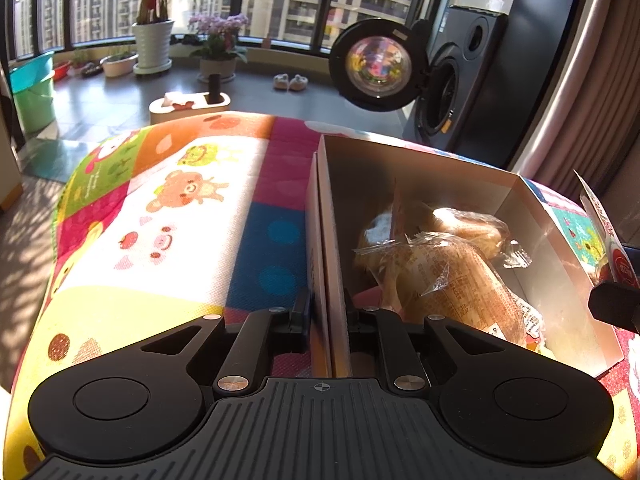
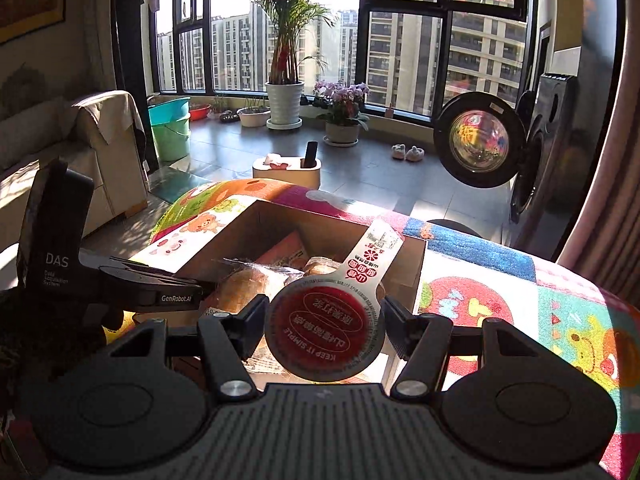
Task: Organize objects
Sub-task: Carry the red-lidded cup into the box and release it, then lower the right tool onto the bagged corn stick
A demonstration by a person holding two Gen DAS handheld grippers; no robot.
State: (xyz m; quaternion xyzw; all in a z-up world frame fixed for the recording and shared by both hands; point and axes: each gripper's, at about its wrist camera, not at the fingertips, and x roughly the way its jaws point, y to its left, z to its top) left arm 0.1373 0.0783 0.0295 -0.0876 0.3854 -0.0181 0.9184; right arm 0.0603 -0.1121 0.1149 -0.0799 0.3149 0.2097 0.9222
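An open cardboard box (image 1: 420,168) sits on a colourful cartoon mat (image 1: 192,208). Several clear-wrapped bread buns (image 1: 452,276) lie inside it. My left gripper (image 1: 326,312) is shut on the box's left wall, one finger inside and one outside. In the right wrist view my right gripper (image 2: 325,320) is shut on a round red-lidded snack cup (image 2: 326,336), whose long white lid tab points away from me. It holds the cup just above the near end of the box (image 2: 404,264) and the buns (image 2: 244,288). The same cup (image 1: 618,256) shows at the far right of the left wrist view.
The mat covers a raised rounded surface that drops off at its far and left edges. A washing machine (image 2: 480,144) with its round door swung open stands at the right. On the floor beyond are a tissue holder (image 2: 286,168), potted plants (image 2: 285,108) and buckets (image 2: 170,128). A sofa (image 2: 80,152) is at the left.
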